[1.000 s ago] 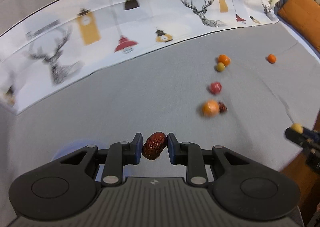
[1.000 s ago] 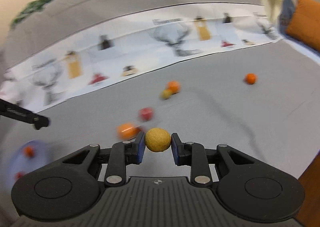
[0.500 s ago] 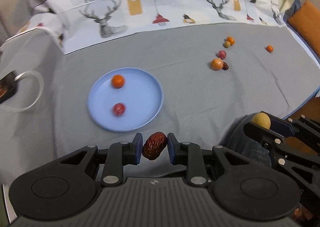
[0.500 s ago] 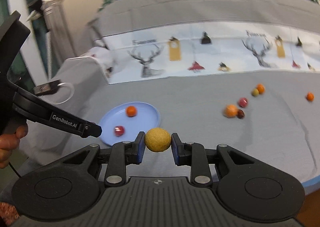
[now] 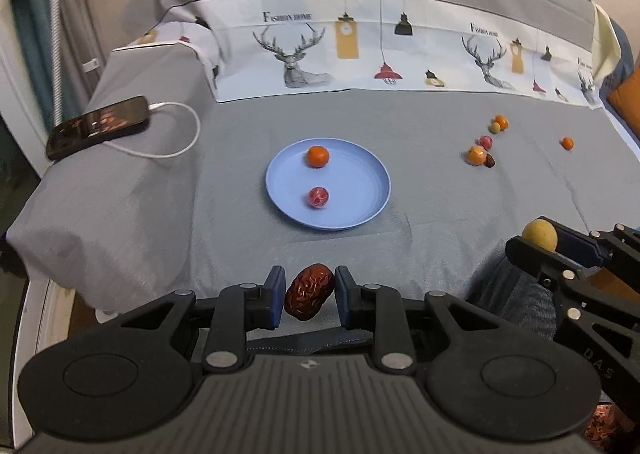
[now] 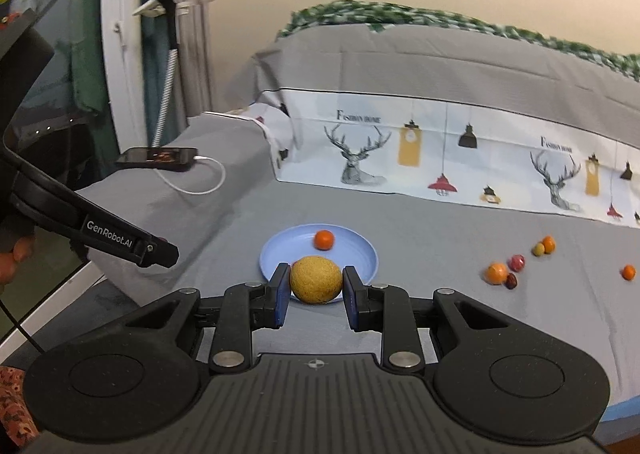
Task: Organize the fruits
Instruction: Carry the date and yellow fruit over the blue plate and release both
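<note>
Left gripper (image 5: pixel 308 297) at 6 o'clock in the left wrist view, blue pads closed onto a wrinkled red date (image 5: pixel 309 296), date tilted, pinched at its sides. It hangs above the gray sheet (image 5: pixel 224 246) near the bed's front edge.

Right gripper (image 6: pixel 316 285) clamped on a round yellow fruit (image 6: pixel 316 279), pads touching both sides. In the left wrist view the same gripper sits at 3 o'clock, fruit between its tips.

Farther out, center: light blue plate (image 5: pixel 352 209) on the sheet. On it a red fruit (image 5: pixel 318 197) toward the near side and a small orange (image 5: pixel 318 156) toward the far rim, well apart from each other. In the right wrist view the plate lies just past the yellow fruit, which hides part of it.

At 2 o'clock from the plate, loose cluster on the sheet: an orange fruit (image 5: pixel 477 155) touching a dark red date (image 5: pixel 490 160), a pink-red fruit (image 5: pixel 485 141) just behind, then a greenish-yellow fruit (image 5: pixel 495 127) touching another orange one (image 5: pixel 501 120). A lone small orange (image 5: pixel 567 142) farther right, apart from the cluster.

At 10 o'clock: black phone (image 5: pixel 98 126) on a raised gray-covered armrest, white cable (image 5: pixel 176 133) plugged in and looping over the sheet.

Farthest: white deer-and-lamp print cloth (image 5: pixel 400 53) across the back, gray cover above it.
</note>
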The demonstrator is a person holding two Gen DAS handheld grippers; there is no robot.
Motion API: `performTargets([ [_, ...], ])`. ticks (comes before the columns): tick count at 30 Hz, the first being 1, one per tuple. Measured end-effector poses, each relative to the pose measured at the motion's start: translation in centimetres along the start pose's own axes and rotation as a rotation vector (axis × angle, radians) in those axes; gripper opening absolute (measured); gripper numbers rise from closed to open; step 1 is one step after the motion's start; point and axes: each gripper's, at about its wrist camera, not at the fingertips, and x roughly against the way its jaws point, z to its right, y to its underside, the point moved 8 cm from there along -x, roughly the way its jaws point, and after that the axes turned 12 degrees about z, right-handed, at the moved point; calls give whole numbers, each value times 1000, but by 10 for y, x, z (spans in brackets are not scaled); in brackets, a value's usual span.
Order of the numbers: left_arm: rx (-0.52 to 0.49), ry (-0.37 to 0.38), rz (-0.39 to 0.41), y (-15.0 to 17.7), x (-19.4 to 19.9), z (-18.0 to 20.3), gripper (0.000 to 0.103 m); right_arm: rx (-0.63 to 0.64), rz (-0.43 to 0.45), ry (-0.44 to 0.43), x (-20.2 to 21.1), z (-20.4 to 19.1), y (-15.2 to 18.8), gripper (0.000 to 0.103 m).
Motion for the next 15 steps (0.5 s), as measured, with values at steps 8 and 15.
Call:
performTargets([
  [8, 46, -24, -4, 9, 14, -13, 29, 20, -14, -26, 7, -17, 1, 29],
  [15, 63, -19, -8, 8, 11, -18, 29, 28, -17, -28, 6, -21, 0, 29],
])
